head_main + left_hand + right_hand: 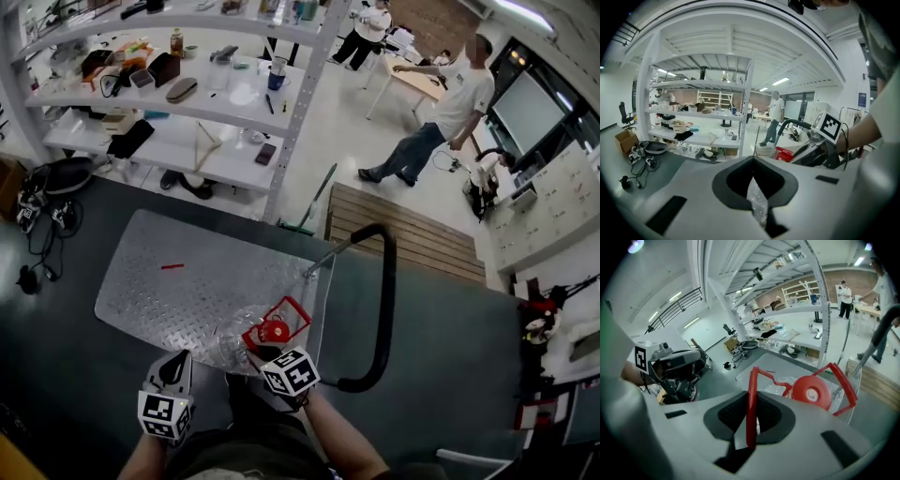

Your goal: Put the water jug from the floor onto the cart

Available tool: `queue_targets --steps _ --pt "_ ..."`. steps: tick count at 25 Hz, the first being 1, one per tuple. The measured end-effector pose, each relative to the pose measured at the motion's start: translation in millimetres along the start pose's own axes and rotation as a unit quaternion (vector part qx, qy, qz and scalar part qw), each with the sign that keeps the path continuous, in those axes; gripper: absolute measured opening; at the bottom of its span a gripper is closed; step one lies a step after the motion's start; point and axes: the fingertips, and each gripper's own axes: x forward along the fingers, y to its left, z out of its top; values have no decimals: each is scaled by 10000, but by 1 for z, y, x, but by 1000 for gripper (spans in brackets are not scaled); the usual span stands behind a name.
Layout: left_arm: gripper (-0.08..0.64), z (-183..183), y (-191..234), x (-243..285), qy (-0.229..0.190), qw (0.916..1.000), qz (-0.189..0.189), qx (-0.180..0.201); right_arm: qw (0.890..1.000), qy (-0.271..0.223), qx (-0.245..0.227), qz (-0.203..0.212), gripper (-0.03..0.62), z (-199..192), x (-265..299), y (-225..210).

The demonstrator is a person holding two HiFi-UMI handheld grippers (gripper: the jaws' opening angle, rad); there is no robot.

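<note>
The clear jug (pixel 242 341) with a red cap (pixel 273 330) is at the cart's (pixel 178 272) near edge. I cannot tell whether it holds water or rests on the cart. The right gripper (pixel 751 430) is clamped on its red handle (pixel 751 390). The left gripper (pixel 758 206) pinches its clear wall. The grippers hide most of its body.

Left tongs (pixel 757 199) and right tongs (pixel 751 425) (down-tilted) stand clamped.
</note>
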Motion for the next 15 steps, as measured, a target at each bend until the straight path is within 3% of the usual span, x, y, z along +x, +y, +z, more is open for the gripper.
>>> queue_targets --steps 9,15 --pt "8 32 27 60 124 9999 88 39 9993 93 -172 -325 29 60 21 -103" --pt "8 45 46 88 131 9999 32 -29 9966 178 -421 -683 31 81 39 -137"
